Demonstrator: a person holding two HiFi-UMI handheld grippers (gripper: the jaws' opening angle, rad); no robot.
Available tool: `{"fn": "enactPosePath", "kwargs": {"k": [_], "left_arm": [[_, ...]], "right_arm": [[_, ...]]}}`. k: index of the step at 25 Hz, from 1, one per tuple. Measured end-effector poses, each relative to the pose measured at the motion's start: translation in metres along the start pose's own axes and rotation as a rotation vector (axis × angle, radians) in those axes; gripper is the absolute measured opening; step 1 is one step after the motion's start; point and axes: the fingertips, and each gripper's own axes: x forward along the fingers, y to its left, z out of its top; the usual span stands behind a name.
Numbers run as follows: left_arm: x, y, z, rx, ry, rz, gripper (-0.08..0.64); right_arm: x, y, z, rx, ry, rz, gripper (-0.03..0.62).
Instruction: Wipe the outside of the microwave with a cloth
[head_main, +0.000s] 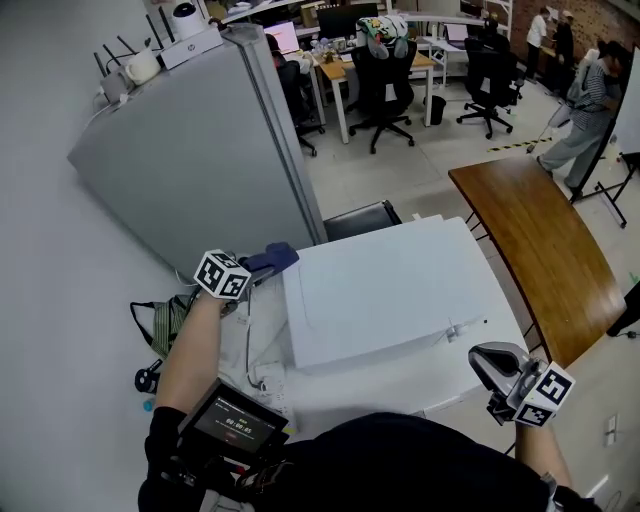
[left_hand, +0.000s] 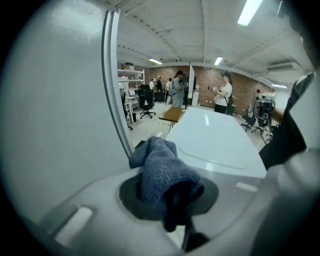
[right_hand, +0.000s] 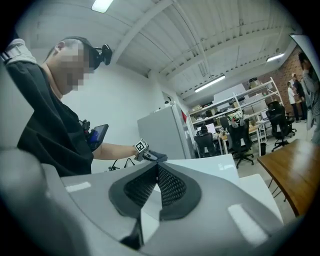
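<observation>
At the far left a tall grey cabinet (head_main: 200, 150) is seen close beside the bench (head_main: 465, 390), and only a narrow gap is left between it and the white microwave (head_main: 385, 295). At the microwave's rear left corner, by that gap, the left hand-held gripper (head_main: 252, 270) is held with its jaws clamped on a bunched blue cloth (head_main: 274, 257). The cloth is pushed out ahead of the jaws, presumably so that fabric and not plastic meets the casing. Whether it is touching the casing cannot be told for certain. Loose cables (head_main: 255, 372) are laid on the bench beneath that forearm and could be caught in a downward stroke along the left side, where room is also limited by the cabinet. The microwave's top is bare, so nothing is in the way there. To the right, the right hand-held gripper (head_main: 492, 362) is held off the front right corner, jaws pressed together on nothing, and is judged to be parked clear of the wiping. Further right a wooden table (head_main: 540, 250) is set well apart.
</observation>
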Motion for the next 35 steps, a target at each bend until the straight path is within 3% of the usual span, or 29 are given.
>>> {"fn": "enactPosePath", "kwargs": {"k": [3, 6, 13, 17, 21, 25, 28, 35], "left_arm": [[-0.007, -0.015, 0.044, 0.064, -0.080, -0.013, 0.055], [0.017, -0.059, 0.103, 0.131, -0.145, -0.081, 0.055], [0.161, -0.187, 0.234, 0.255, -0.156, -0.219, 0.055], [0.234, -0.231, 0.267, 0.292, -0.121, -0.241, 0.055], [0.262, -0.227, 0.250, 0.303, -0.045, -0.223, 0.055], [0.223, -0.190, 0.209, 0.276, -0.025, -0.188, 0.055], [0.167, -0.145, 0.150, 0.245, 0.007, -0.147, 0.055], [0.018, -0.053, -0.005, 0.086, 0.029, -0.018, 0.055]], "right_arm": [[-0.005, 0.008, 0.004, 0.005, -0.021, -0.014, 0.005], [-0.028, -0.009, 0.012, 0.026, -0.060, -0.041, 0.005], [-0.134, -0.090, 0.023, 0.021, -0.103, -0.136, 0.005], [-0.188, -0.130, 0.014, 0.060, -0.110, -0.217, 0.005], [-0.200, -0.136, 0.007, 0.071, -0.103, -0.237, 0.005], [-0.173, -0.119, 0.010, 0.058, -0.082, -0.201, 0.005], [-0.130, -0.091, 0.014, 0.034, -0.061, -0.139, 0.005], [-0.013, -0.008, 0.017, -0.030, -0.015, 0.054, 0.005]]}}
